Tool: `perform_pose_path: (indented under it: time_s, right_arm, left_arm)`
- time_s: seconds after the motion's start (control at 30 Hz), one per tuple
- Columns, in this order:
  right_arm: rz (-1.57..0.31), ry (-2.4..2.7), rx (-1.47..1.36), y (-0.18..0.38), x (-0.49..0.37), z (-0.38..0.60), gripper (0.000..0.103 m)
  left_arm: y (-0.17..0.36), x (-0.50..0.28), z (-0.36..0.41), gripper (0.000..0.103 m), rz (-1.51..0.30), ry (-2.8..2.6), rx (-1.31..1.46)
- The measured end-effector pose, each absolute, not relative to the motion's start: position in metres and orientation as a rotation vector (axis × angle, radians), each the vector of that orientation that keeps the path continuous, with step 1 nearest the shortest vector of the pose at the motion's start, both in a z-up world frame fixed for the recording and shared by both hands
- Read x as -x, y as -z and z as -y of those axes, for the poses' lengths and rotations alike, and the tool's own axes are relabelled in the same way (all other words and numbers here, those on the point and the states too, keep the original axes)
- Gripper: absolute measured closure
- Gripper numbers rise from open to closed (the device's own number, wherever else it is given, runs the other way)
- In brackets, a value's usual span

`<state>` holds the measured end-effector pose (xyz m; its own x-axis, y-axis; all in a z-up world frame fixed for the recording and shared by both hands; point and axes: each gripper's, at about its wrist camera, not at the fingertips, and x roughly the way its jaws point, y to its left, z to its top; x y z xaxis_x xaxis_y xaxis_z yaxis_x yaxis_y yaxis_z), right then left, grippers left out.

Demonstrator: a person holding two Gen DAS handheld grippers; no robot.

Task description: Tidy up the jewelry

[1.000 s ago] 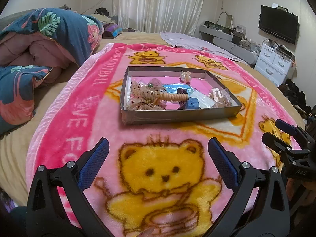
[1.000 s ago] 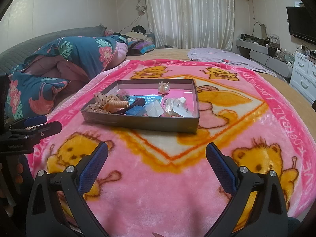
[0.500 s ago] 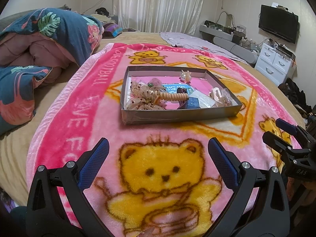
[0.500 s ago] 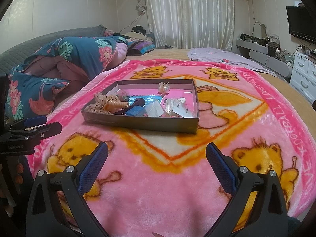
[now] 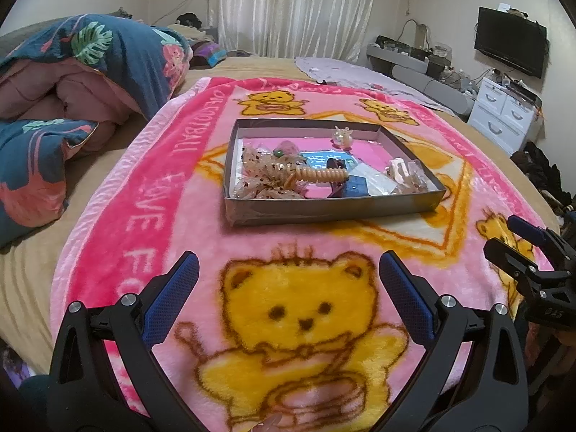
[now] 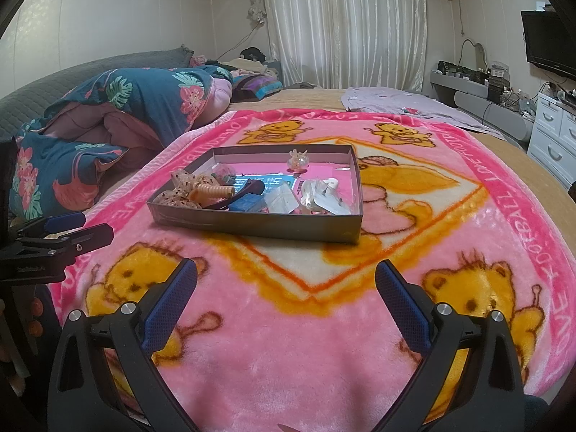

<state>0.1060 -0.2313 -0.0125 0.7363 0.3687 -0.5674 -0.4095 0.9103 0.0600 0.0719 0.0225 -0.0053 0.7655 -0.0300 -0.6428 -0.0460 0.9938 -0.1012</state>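
At the far left a dark floral quilt (image 5: 108, 61) is seen bunched on the bed, beside the edge of a pink teddy-bear blanket (image 5: 144, 237) that is spread across the mattress. The left gripper (image 5: 288, 270) is held low over the blanket's near end, above a large yellow bear (image 5: 302, 309) in the print; its jaws are spread wide and nothing is held between the blue pads (image 5: 169, 306).

Further back, near the middle of the blanket, a shallow grey cardboard tray (image 5: 334, 208) is set flat. The jewelry is kept inside it. At its left end a glittery beige bow (image 5: 262, 176) is laid, and against it a peach spiral hair tie (image 5: 324, 174) is stretched toward the middle. A dark blue box (image 5: 354, 187) is placed just right of that, with clear plastic packets (image 5: 406, 180) piled at the right end. A small translucent charm (image 5: 342, 136) is stood by the back wall, apart from the rest. A blue printed card (image 6: 259, 181) is partly covered on the tray floor.

In the right wrist view the right gripper (image 6: 286, 270) is likewise held over the blanket short of the tray, jaws wide apart and empty. The two grippers are well apart from the tray.

At the right of the room a white drawer unit (image 5: 504, 111) is stood, and a flat television (image 5: 511, 50) is mounted on the wall above it.
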Motion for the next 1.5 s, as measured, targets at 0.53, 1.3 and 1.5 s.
perform_pose_path:
  time_s: [0.53, 1.3, 1.5]
  right_arm:
    - [-0.607, -0.427, 0.072, 0.013, -0.106, 0.232, 0.004]
    - [-0.675, -0.358, -0.033, 0.011, -0.146, 0.260, 0.004]
    - [-0.850, 0.034, -0.223, 0.031, -0.269, 0.360, 0.004]
  left_arm:
    - [0.006, -0.073, -0.026, 0.009, -0.707, -0.015, 0.113]
    - [0.014, -0.100, -0.051, 0.009, -0.781, -0.089, 0.202]
    - [0.029, -0.162, -0.138, 0.009, -0.845, -0.329, 0.276]
